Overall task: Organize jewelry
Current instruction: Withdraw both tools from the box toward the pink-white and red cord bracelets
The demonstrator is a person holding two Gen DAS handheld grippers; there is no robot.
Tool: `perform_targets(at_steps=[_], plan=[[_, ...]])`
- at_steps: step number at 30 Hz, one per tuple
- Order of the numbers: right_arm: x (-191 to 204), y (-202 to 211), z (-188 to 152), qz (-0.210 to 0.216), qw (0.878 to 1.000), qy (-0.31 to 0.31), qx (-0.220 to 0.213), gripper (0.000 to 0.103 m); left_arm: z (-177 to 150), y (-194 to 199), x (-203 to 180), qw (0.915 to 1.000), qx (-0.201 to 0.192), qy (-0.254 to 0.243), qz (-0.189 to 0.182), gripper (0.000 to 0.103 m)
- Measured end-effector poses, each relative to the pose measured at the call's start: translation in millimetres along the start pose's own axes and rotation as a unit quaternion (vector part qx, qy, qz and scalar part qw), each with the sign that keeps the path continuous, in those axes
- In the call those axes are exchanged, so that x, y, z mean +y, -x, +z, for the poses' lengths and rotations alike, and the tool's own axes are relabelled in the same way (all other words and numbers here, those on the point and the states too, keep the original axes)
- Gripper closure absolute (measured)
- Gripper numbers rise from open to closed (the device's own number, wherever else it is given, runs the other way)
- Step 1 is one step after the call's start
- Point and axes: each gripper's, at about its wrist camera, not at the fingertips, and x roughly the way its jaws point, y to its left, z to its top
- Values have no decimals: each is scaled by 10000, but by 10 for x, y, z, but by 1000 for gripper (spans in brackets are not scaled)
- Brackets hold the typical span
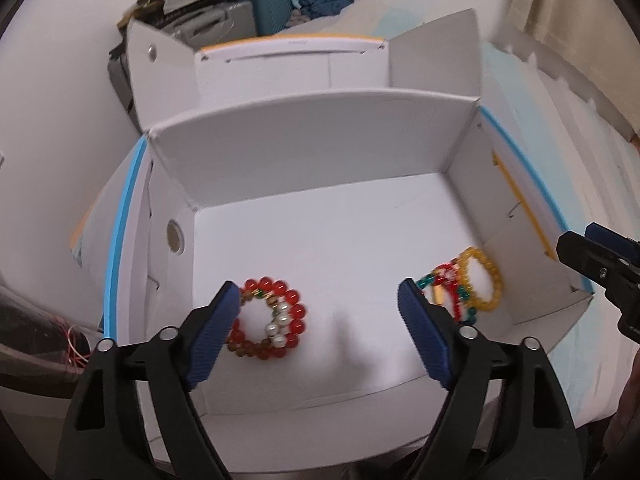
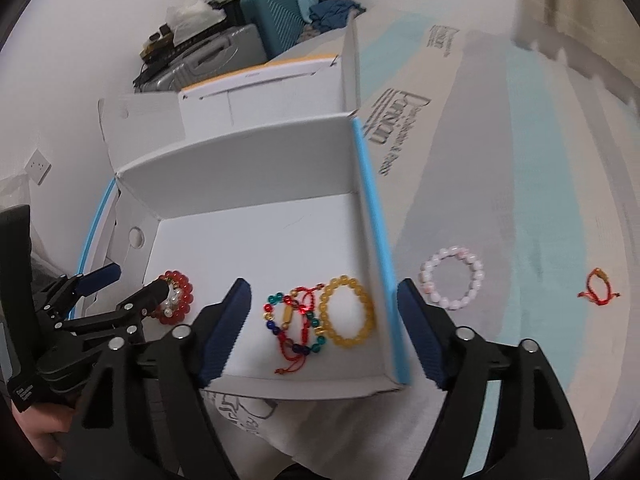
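Note:
An open white box [image 1: 304, 160] [image 2: 256, 160] holds bracelets. A red bead bracelet with pearls [image 1: 294, 314] [image 2: 182, 294] lies at its left. A yellow bead bracelet [image 1: 486, 280] [image 2: 348, 312] and a multicolour bead and red cord bracelet [image 1: 444, 284] [image 2: 296, 324] lie at its right. My left gripper [image 1: 320, 304] [image 2: 132, 284] is open and empty over the box floor, its left finger beside the red bracelet. My right gripper [image 2: 324, 300] [image 1: 592, 256] is open and empty, astride the box's right wall. A pink bead bracelet [image 2: 452, 280] and a red cord bracelet [image 2: 598, 292] lie on the surface outside.
The box stands on a pale printed sheet [image 2: 520, 200]. Its flaps [image 1: 436, 56] stand up at the back. Suitcases [image 2: 276, 12] and clutter are behind against the wall. A clear bag with wire [image 1: 48, 332] lies left of the box.

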Motion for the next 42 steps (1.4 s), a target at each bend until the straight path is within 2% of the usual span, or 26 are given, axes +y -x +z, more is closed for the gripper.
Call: perform_targets(at_steps=[3,9,23,31,42], plan=[[-137,104,-13,-53,9999,-49,-70,27,20,69,-155,9999,-92,-70,-27,13],[-429,298,-29,-261,9993,-127,-237,19,111,141,-554,9992,-225,-214,-253,8],[-1664,658,-21,-786,9937,-706,-385,17,315,166,-1935,9912,-372,-995,-791,6],[-2462,722,-44,-1097,9875,-1080,-330,17,373,-57,-2718,9838,-272,-1398,-1092,6],[-3310,292,-195,-1377,9783,-1544,104,17,260,-655,-3252,9788,11,-1650,-1215,6]])
